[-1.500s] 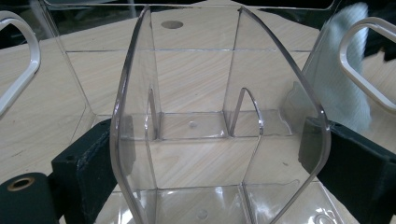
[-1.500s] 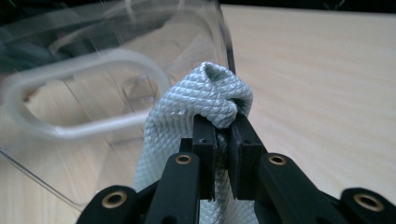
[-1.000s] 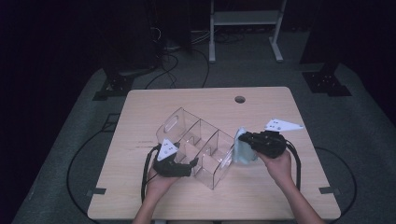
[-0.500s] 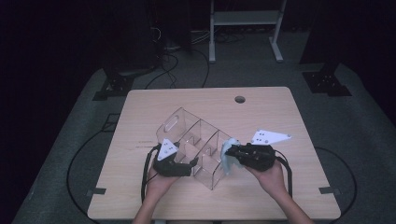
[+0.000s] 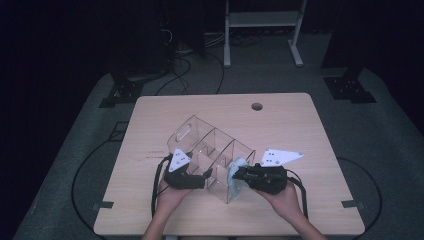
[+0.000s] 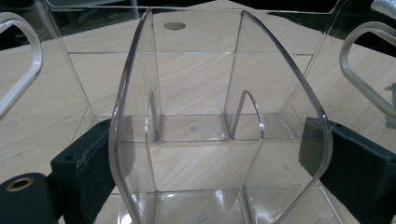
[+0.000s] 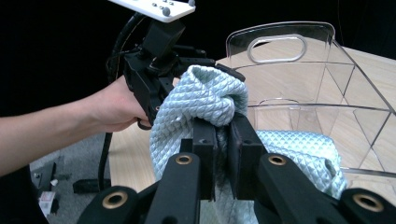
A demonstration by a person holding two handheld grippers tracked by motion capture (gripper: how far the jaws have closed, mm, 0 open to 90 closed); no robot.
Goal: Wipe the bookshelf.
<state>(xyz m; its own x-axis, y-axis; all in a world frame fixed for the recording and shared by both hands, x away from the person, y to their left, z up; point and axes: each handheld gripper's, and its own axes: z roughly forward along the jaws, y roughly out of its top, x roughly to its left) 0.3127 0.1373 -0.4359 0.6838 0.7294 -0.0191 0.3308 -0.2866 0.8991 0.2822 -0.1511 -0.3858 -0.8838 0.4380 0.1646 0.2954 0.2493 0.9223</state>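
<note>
The right gripper (image 7: 223, 154) is pinching the soft, light quilted cloth (image 7: 205, 100) mid-fold; the left gripper (image 6: 205, 158) is clamping the rigid, probably slippery clear organizer (image 5: 210, 150) wall.

Each black claw, left (image 5: 206, 176) and right (image 5: 236, 176), carries a pale three-cornered plate with screws, brass-ringed holes on its jaws, and a black cable; the forearms are bare.

My pale blue quilted cloth (image 7: 205, 100) hangs bunched, pinched in my right tongs (image 7: 223, 140) at the five o'clock end of the clear divided organizer (image 5: 210, 150), which stands upright mid-desk.
</note>
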